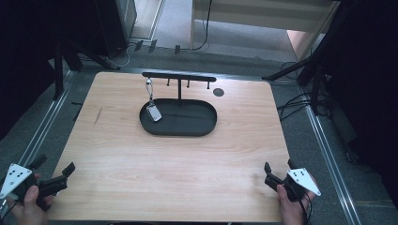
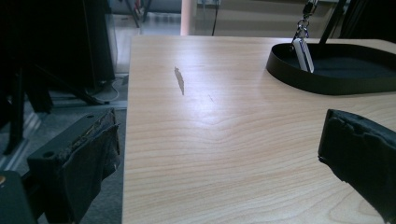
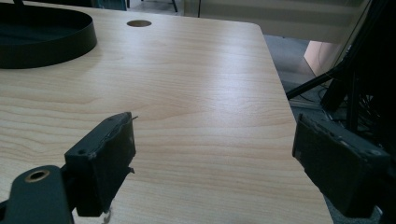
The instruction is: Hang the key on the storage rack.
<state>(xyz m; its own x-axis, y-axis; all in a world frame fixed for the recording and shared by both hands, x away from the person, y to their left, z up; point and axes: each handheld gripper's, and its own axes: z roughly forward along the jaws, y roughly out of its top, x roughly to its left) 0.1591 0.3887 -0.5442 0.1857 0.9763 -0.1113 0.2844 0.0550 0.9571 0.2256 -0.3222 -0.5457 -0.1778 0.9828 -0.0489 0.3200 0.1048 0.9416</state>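
Note:
A black oval tray [image 1: 206,125] lies at the back middle of the wooden table, with a black T-shaped rack [image 1: 179,78] rising from it. A silver key fob [image 1: 153,112] hangs by a clip from the rack's left end, its lower end resting in the tray. The left gripper view has the key fob [image 2: 303,54] leaning over the tray [image 2: 299,79] wall. My left gripper [image 1: 54,167] is open at the table's front left corner, nothing between its jaws. My right gripper [image 1: 279,167] is open at the front right corner, also holding nothing.
A round cable hole [image 1: 218,92] sits in the tabletop behind the tray. A dark scuff [image 2: 179,80] marks the wood to the tray's left. Black stands and cables crowd the floor on both sides. Bare wood lies between the grippers and the tray.

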